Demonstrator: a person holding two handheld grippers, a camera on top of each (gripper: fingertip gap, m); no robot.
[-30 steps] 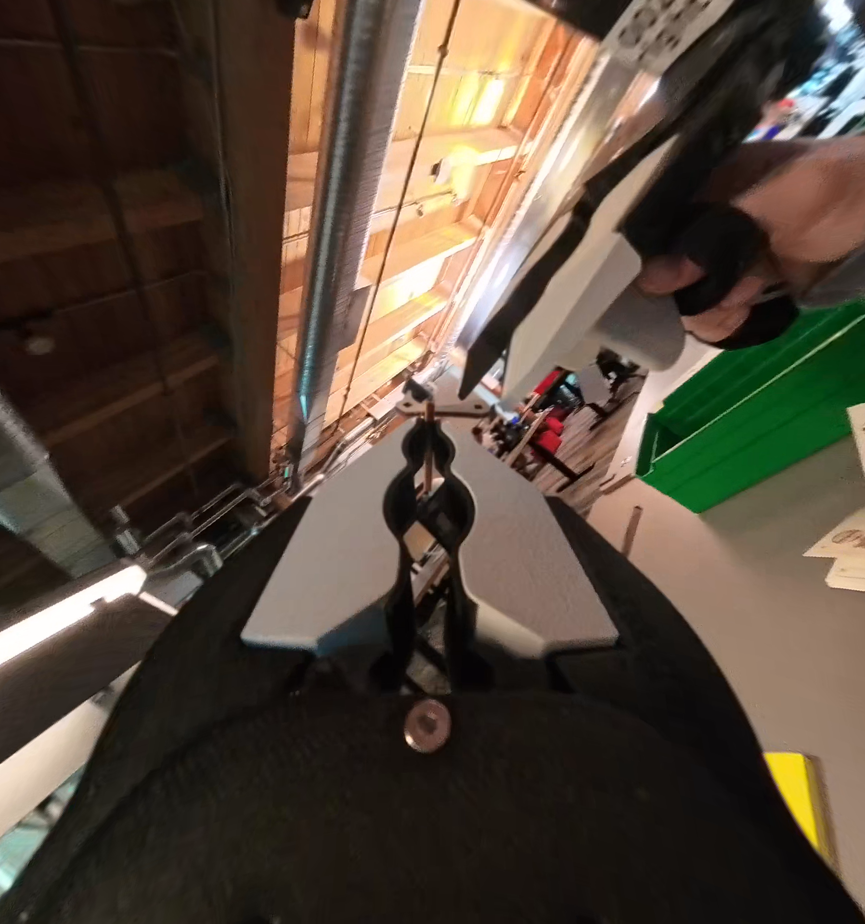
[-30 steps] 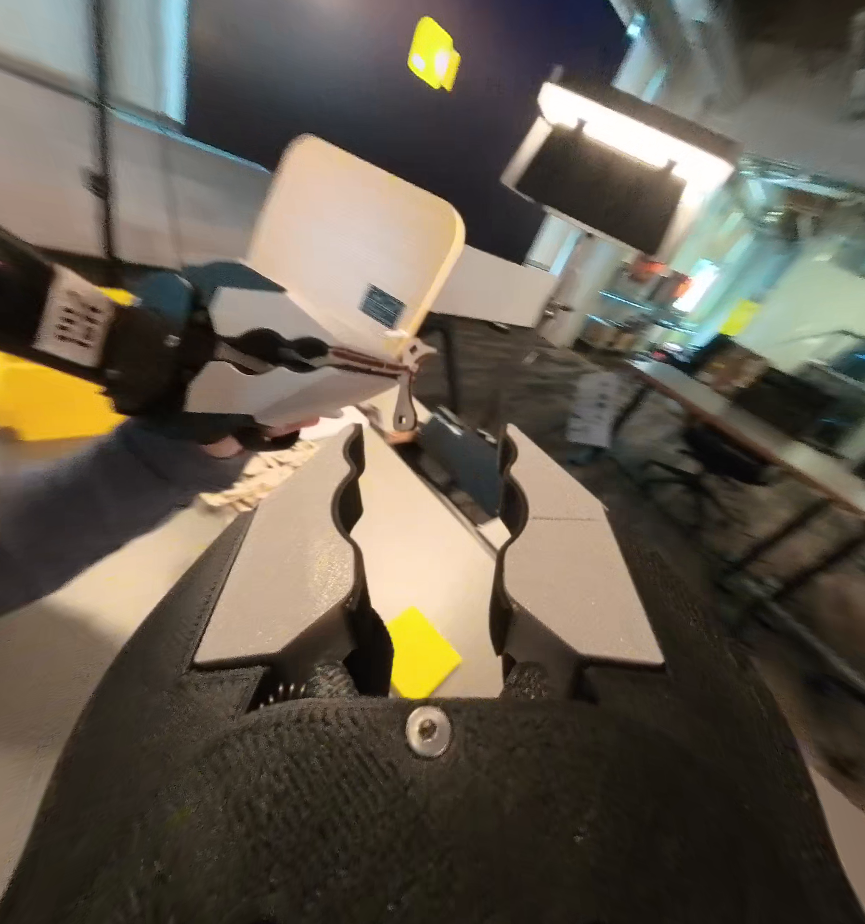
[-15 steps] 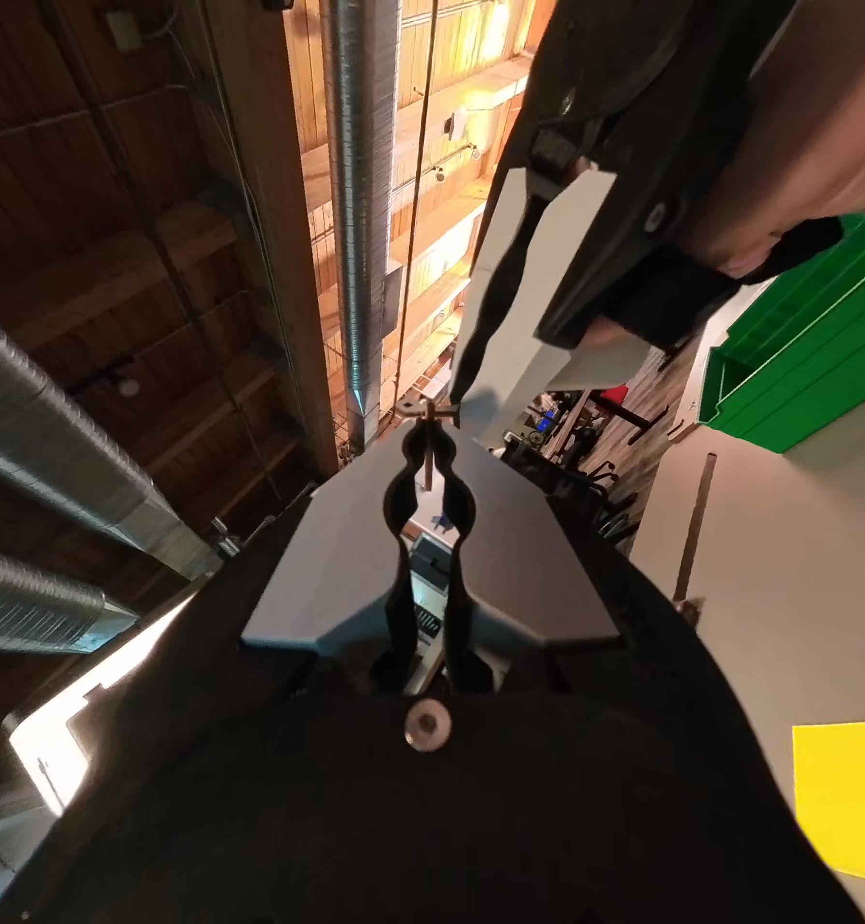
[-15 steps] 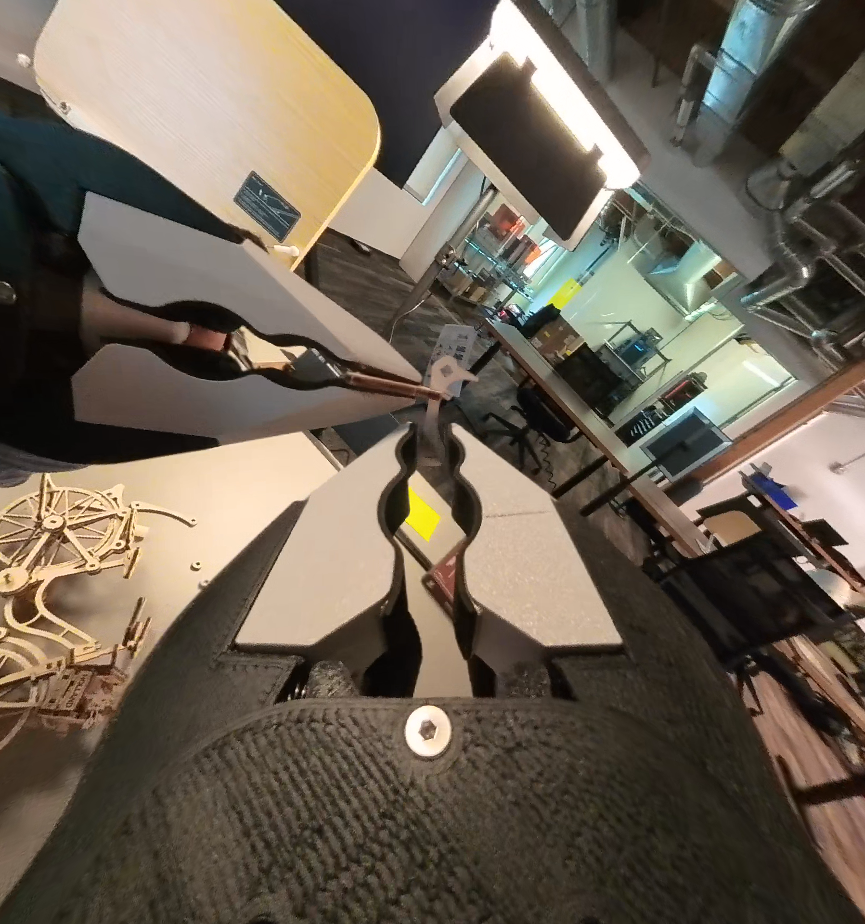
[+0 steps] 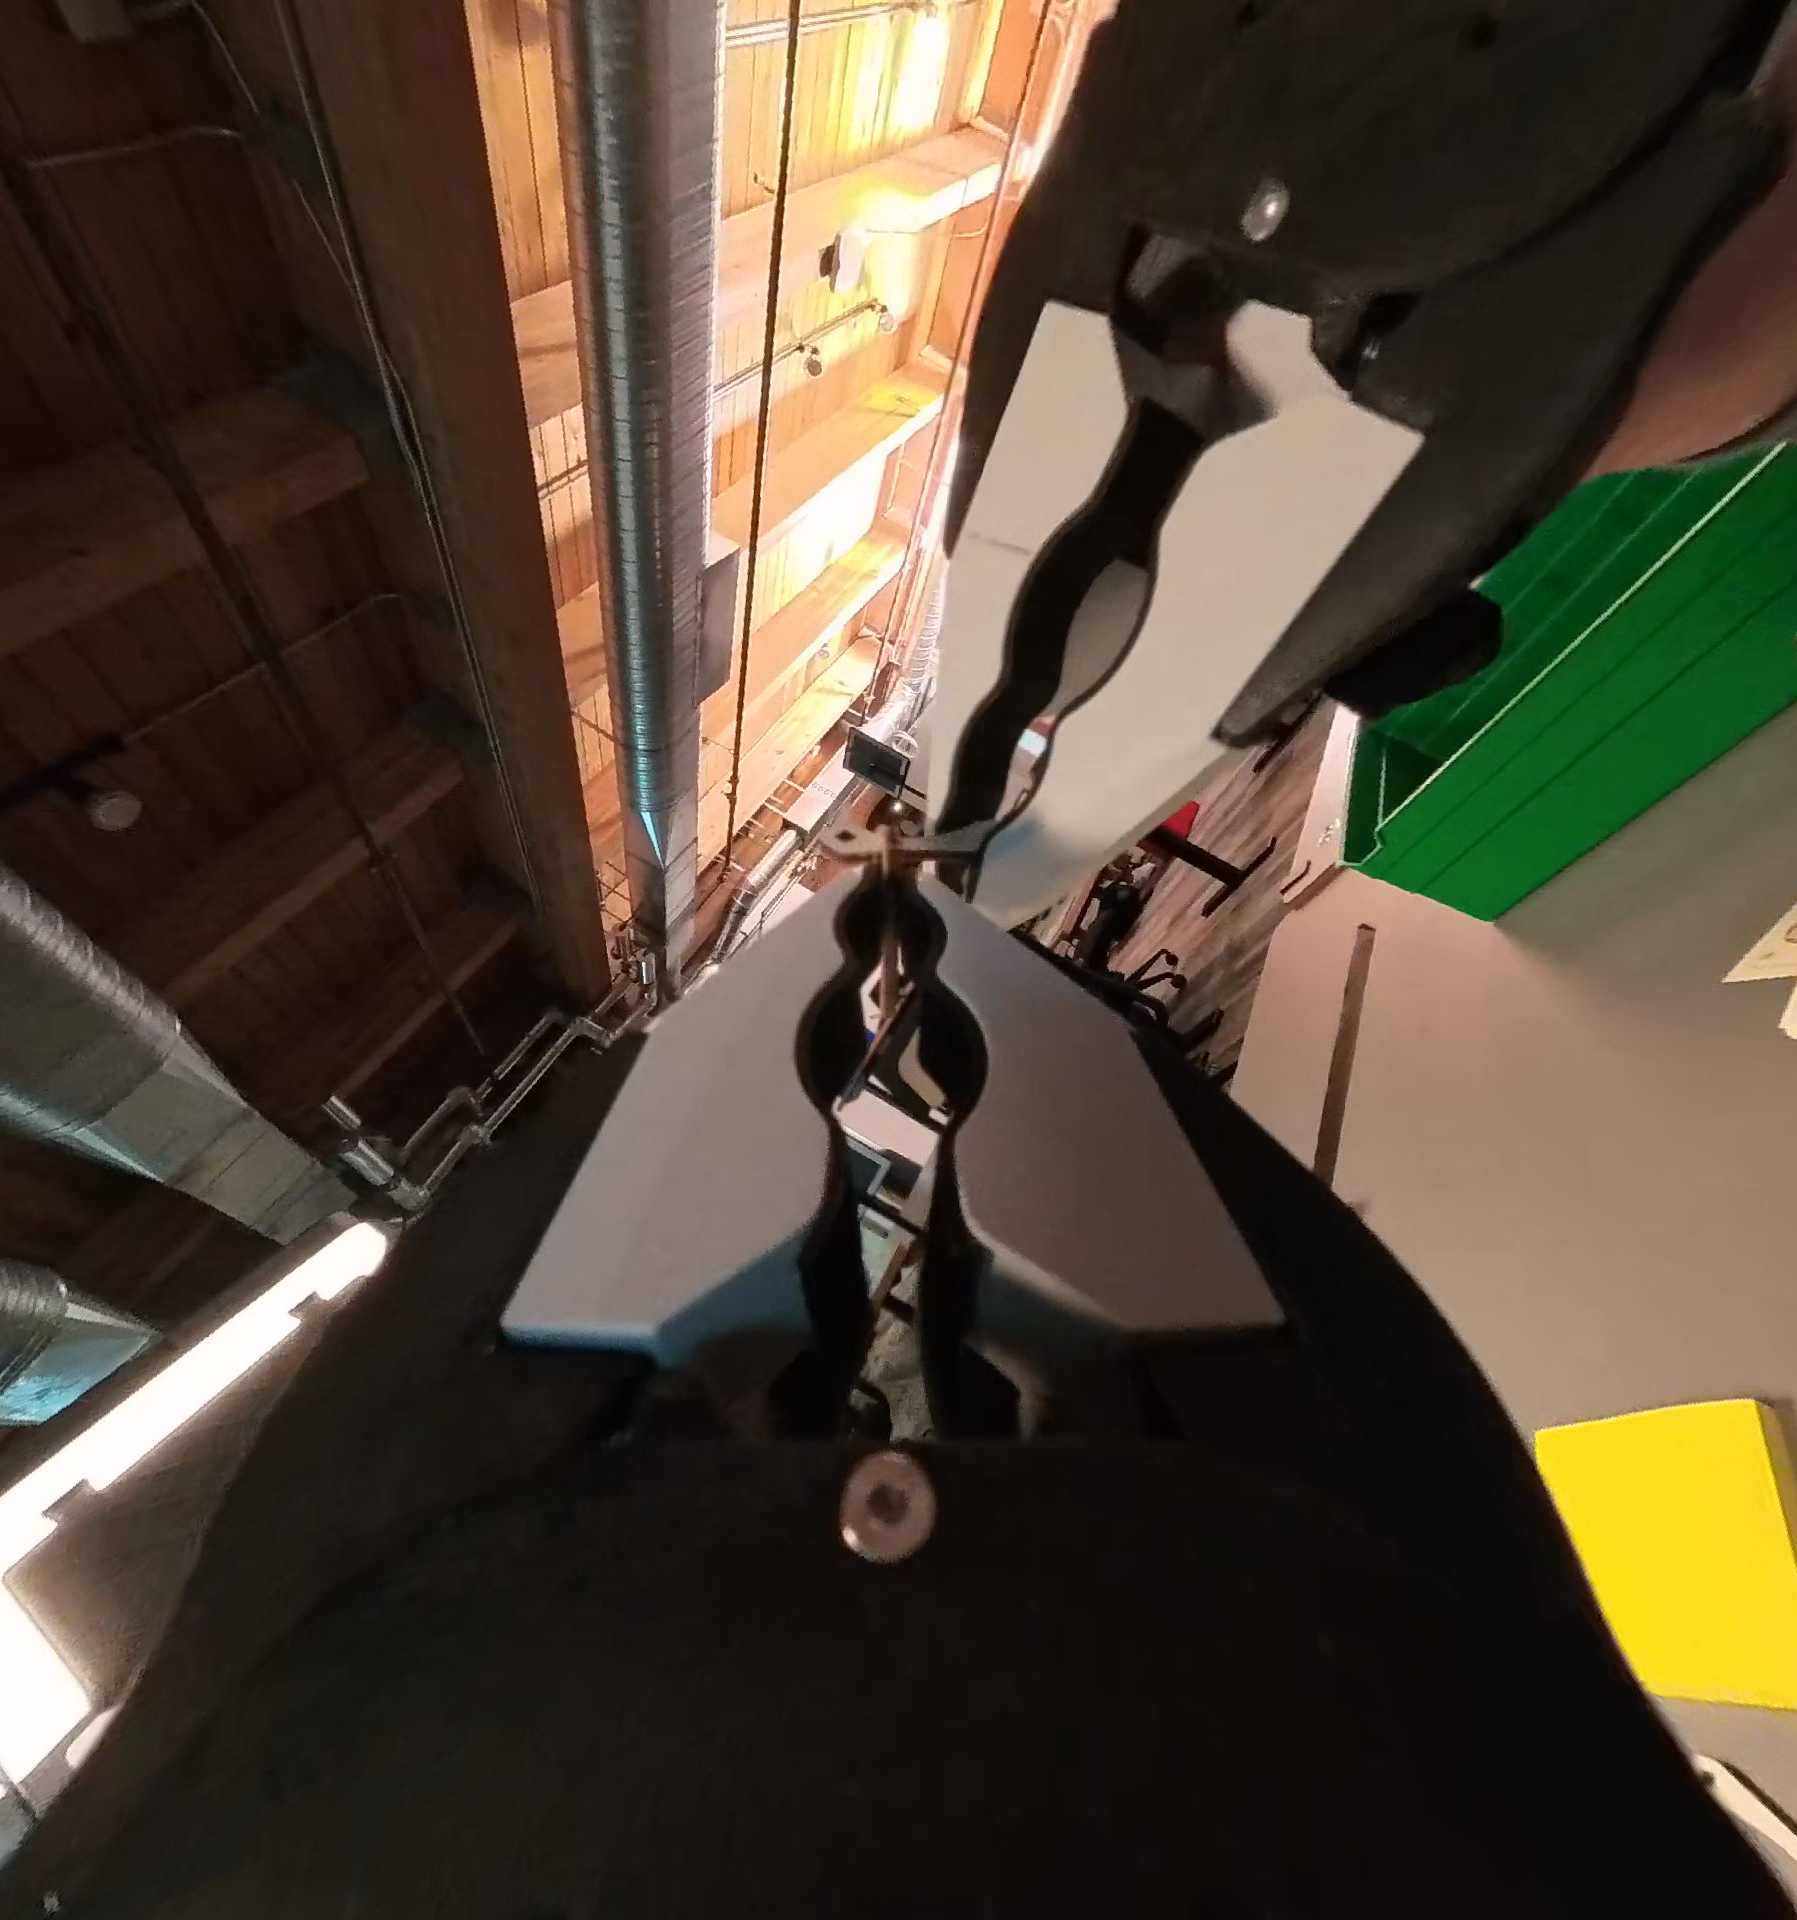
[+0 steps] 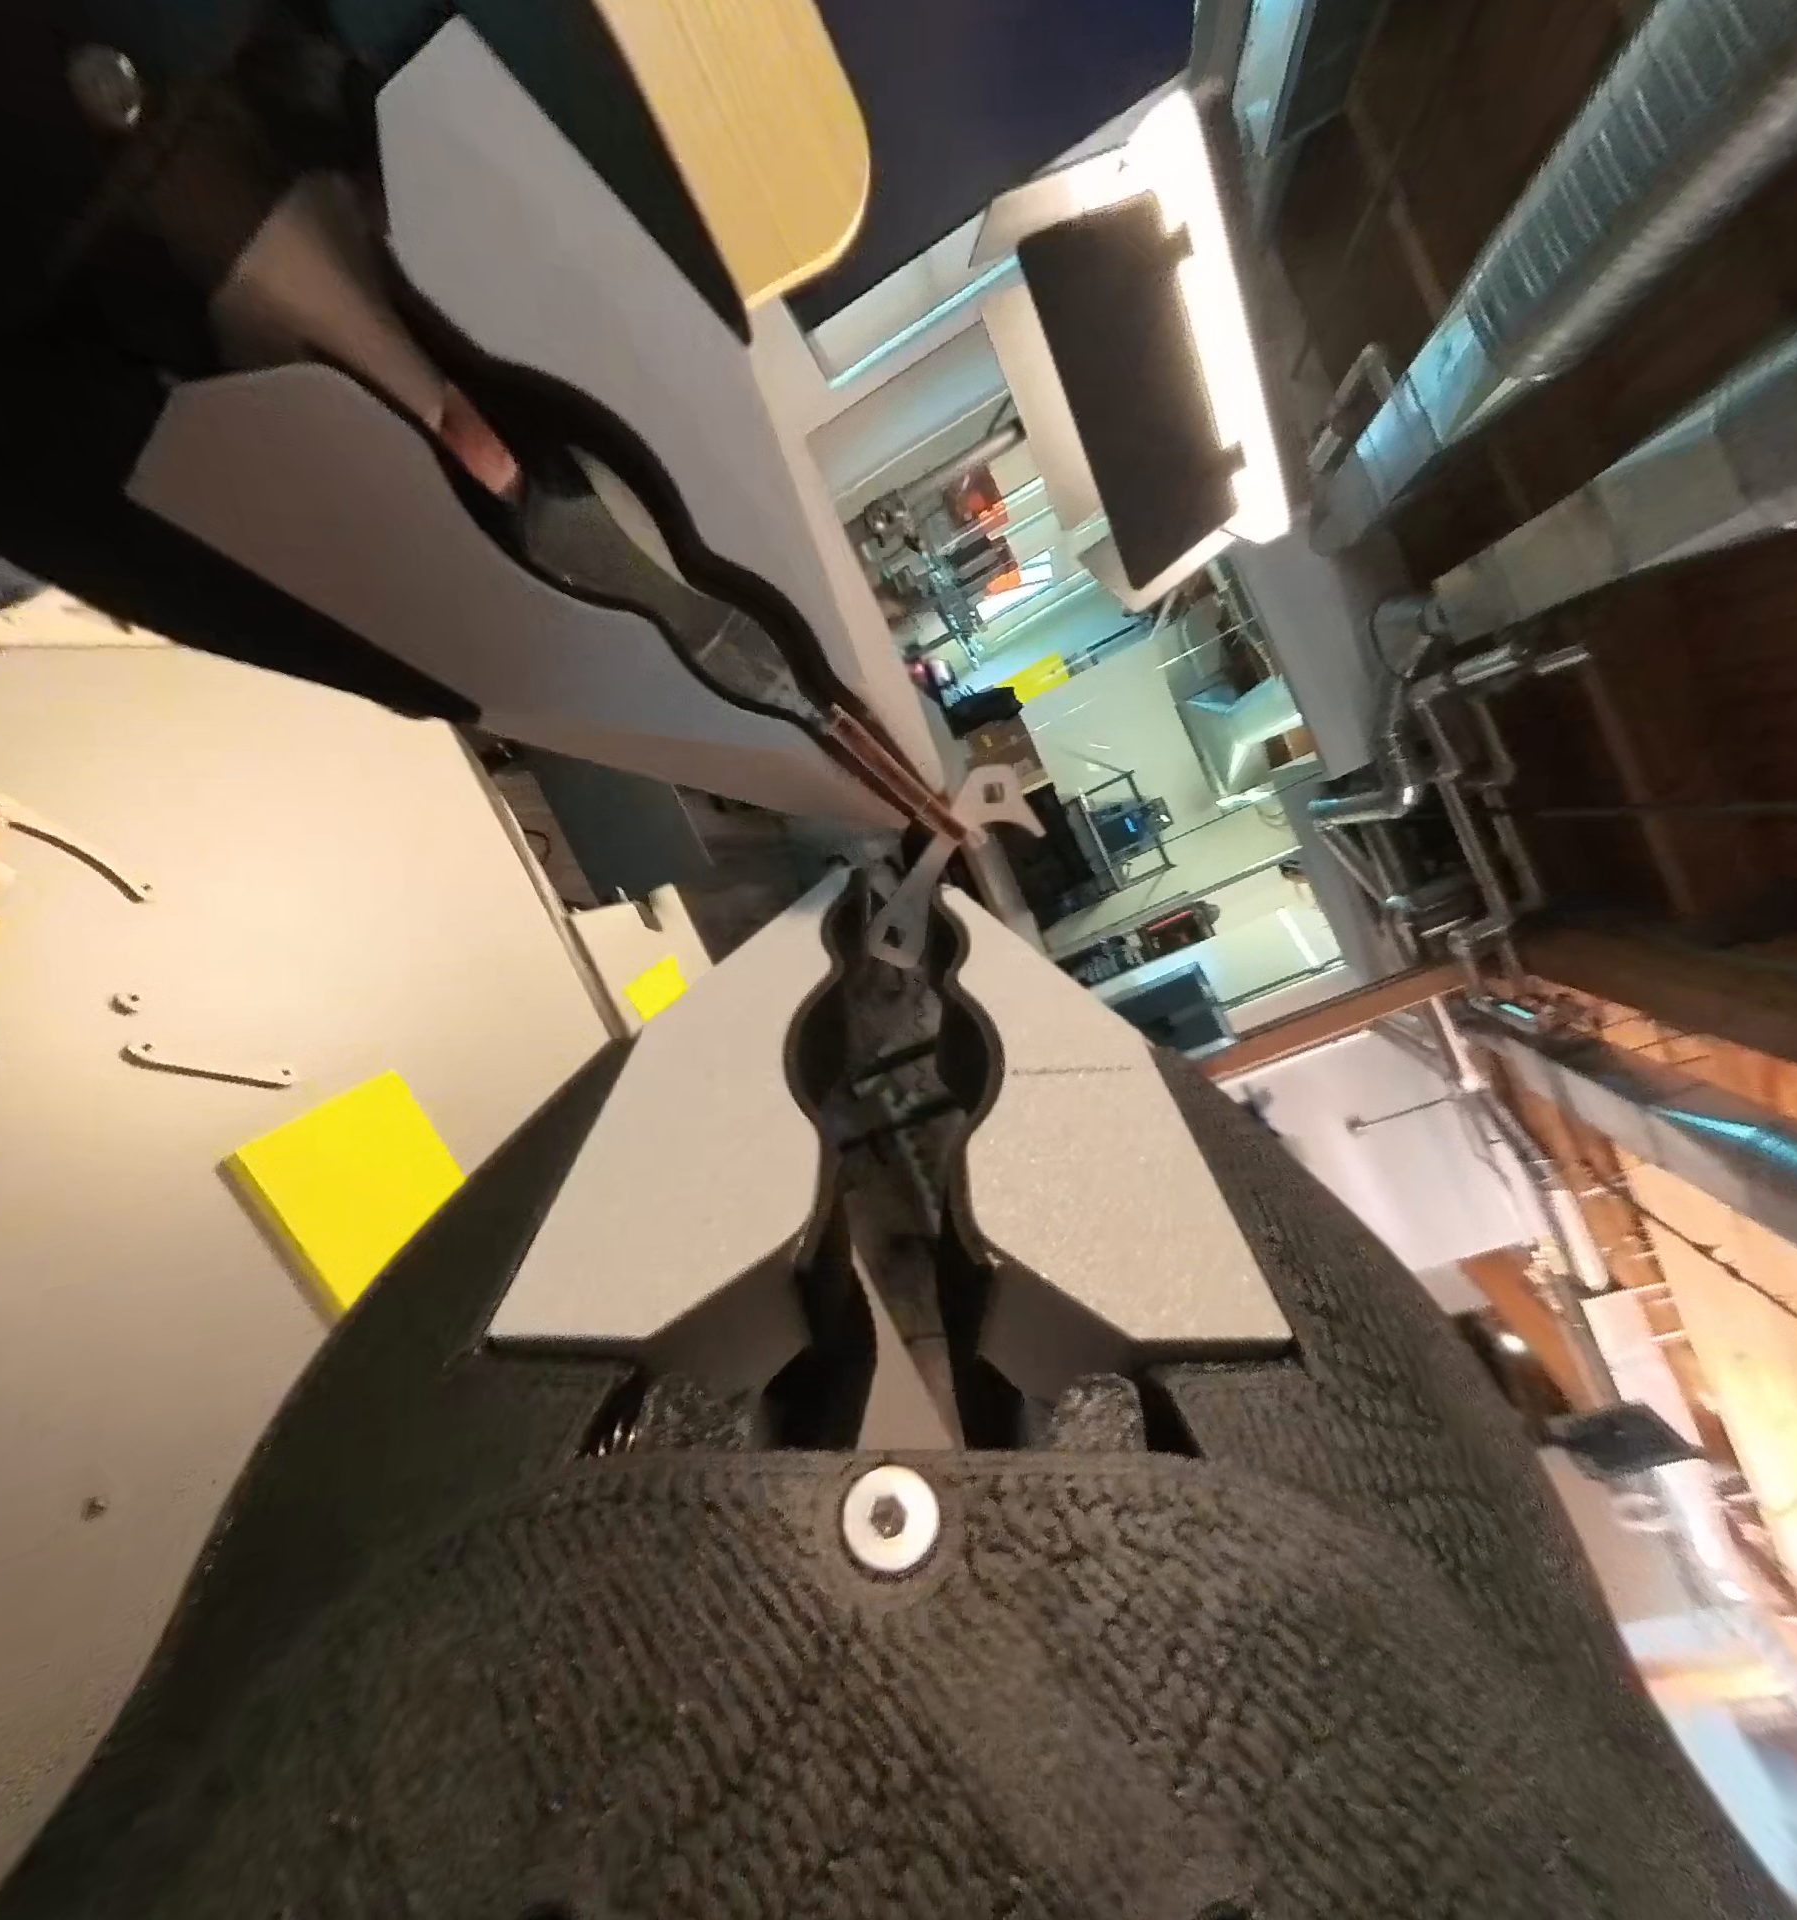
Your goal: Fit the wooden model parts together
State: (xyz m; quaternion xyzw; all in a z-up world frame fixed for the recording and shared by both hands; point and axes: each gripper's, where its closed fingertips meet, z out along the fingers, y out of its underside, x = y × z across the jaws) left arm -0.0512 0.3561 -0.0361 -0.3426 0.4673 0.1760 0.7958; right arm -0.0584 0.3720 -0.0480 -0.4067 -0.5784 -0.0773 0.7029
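Left gripper [image 5: 886, 883]: clamped on thin wooden rod [image 6: 889, 774]. Right gripper [image 6: 899, 914]: clamped on flat hooked wooden part [image 6: 909, 904]. Rod tip and hooked part touching in mid-air, above grey table [image 6: 250, 883] edge.

The left gripper [image 5: 889, 883] has flat grey fingers on a black textured body; the right gripper [image 6: 899, 904] is the same grey and black; the rod [image 6: 894, 784] is reddish brown; the flat part [image 6: 904, 914] pale wood; the pad [image 6: 343, 1179] bright yellow; the bin [image 5: 1600, 727] vivid green; the table [image 5: 1600, 1195] plain grey.
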